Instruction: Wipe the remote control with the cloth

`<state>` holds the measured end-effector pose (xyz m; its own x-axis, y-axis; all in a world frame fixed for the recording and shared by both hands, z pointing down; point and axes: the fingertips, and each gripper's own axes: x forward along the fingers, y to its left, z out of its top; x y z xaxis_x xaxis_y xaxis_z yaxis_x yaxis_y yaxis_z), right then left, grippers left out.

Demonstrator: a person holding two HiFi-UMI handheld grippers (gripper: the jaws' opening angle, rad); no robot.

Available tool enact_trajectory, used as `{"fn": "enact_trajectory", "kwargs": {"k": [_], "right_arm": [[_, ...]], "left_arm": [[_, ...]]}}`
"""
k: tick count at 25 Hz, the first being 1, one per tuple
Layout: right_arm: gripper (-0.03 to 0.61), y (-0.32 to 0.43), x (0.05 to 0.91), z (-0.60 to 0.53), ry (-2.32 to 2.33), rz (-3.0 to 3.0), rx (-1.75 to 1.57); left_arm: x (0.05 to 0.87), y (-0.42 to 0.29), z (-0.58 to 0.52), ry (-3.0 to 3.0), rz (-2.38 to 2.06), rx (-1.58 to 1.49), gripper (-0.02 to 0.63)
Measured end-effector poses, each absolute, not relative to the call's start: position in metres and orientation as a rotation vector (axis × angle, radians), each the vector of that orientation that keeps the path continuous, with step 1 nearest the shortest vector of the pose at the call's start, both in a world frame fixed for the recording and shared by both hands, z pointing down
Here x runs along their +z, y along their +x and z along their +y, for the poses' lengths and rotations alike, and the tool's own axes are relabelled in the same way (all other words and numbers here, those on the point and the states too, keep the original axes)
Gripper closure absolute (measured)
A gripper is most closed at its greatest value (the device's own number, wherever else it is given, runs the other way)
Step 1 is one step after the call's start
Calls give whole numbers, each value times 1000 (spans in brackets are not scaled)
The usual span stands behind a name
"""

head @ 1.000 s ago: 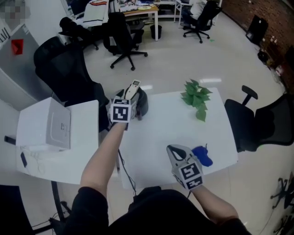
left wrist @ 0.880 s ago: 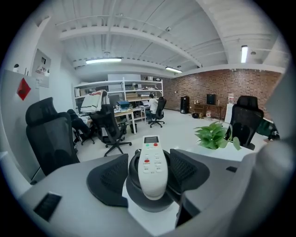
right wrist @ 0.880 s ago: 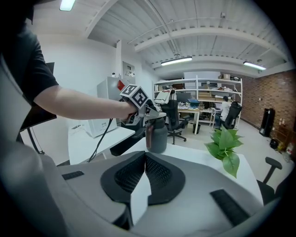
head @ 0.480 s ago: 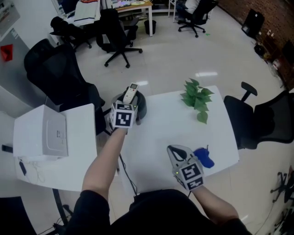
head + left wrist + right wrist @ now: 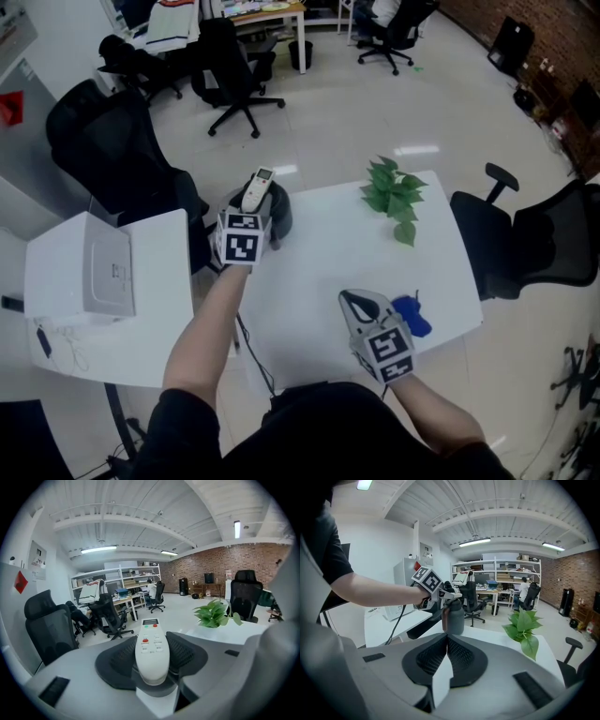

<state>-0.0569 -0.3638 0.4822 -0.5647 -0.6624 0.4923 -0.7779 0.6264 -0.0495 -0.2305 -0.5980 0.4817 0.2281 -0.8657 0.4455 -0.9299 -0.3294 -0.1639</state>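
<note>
Left gripper [image 5: 261, 204] newly clamped on remote control [image 5: 257, 186], right gripper [image 5: 361, 302] clenched empty, over white table [image 5: 319, 272] amid black office chairs [image 5: 239, 70].

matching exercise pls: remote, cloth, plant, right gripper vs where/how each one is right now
1. remote control
2. cloth
3. plant
4. right gripper

a. lying on the table, next to the right gripper
b. jaws shut, nothing between them
c. clamped in the left gripper, off the table
d. standing at the table's far side

Pairs: 1-c, 2-a, 3-d, 4-b.
The left jaws have just closed onto the remote control.
</note>
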Motion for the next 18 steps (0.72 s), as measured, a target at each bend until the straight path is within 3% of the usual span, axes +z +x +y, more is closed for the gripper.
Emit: {"fn": "enact_trajectory", "kwargs": {"k": [11, 16, 18], "right_arm": [[569, 12, 491, -323, 1181, -2384, 326], [523, 77, 521, -291, 1162, -2300, 331], [461, 105, 541, -281, 1146, -2253, 339]], "left_arm": [[422, -168, -474, 2532, -1729, 559, 410], [430, -108, -376, 2562, -1629, 528, 410], [440, -82, -338, 2564, -1594, 541, 408]]}}
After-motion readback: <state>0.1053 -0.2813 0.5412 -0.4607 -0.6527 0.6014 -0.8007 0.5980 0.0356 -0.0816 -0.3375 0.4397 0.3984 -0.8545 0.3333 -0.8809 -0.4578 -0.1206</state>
